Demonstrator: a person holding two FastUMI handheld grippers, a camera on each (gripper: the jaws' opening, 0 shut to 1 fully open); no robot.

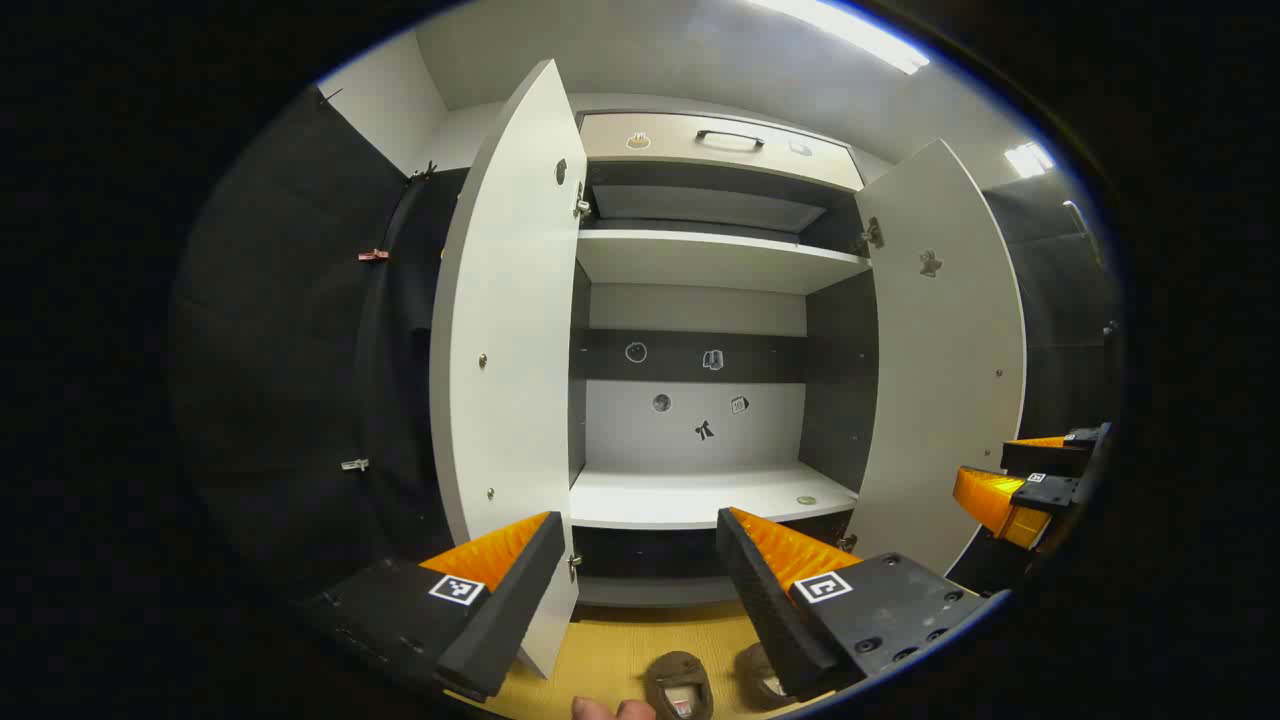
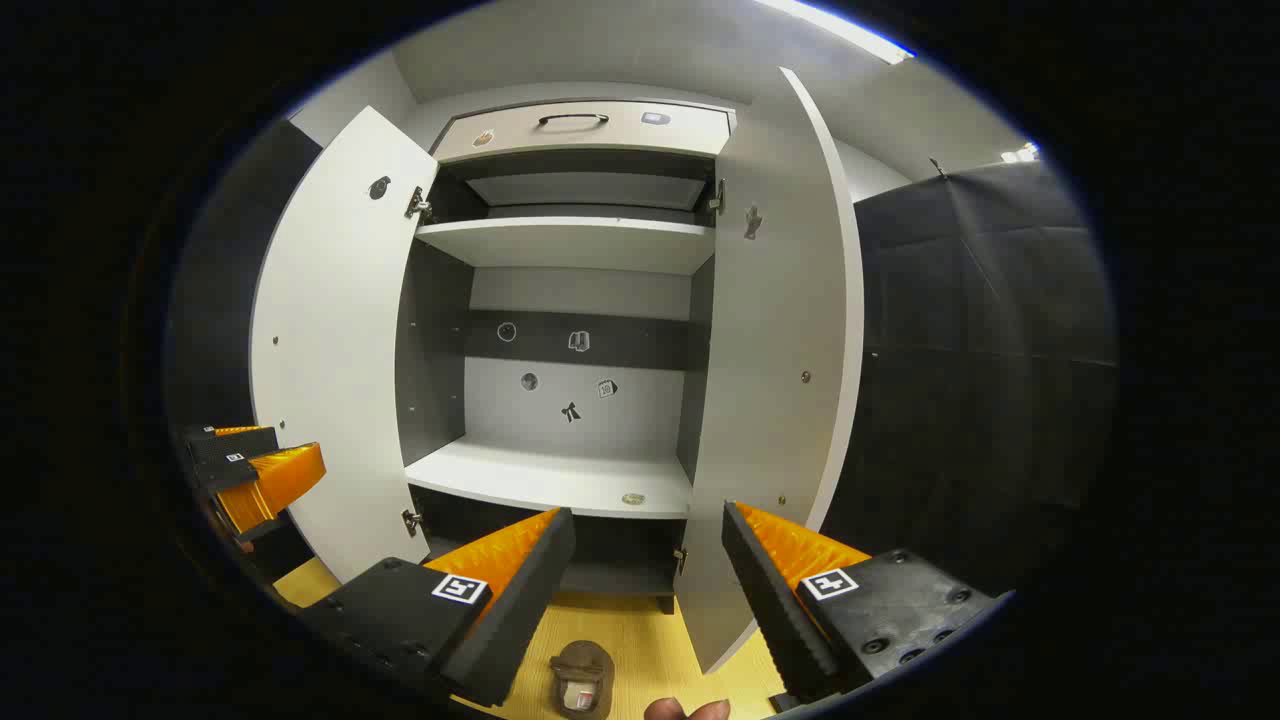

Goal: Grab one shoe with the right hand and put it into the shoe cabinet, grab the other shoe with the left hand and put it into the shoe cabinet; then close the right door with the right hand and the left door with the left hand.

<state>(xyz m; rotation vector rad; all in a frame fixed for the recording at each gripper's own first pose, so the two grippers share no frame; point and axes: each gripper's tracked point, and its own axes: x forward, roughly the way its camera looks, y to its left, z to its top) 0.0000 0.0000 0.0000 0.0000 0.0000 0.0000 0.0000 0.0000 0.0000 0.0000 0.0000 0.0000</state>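
Two brown shoes are seen on the yellow floor (image 1: 610, 650) before the cabinet (image 1: 700, 260): one shoe (image 1: 678, 685) and a second shoe (image 1: 760, 675) beside it. Both doors, left door (image 1: 510, 330) and right door (image 1: 940, 350), are swung open; the shelves hold no shoes. The left gripper (image 1: 635, 560) and right gripper (image 2: 645, 555) are held level, jaws apart, nothing gripped.

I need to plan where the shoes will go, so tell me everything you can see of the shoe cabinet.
The shoe cabinet stands upright on the yellow floor, white panels with dark grey inner side walls. Both doors hang wide open: left door, right door, each on small metal hinges. Inside, an upper shelf and a lower shelf hold no shoes; small stickers dot the back wall. A drawer with a dark handle sits on top. Nothing grips it.
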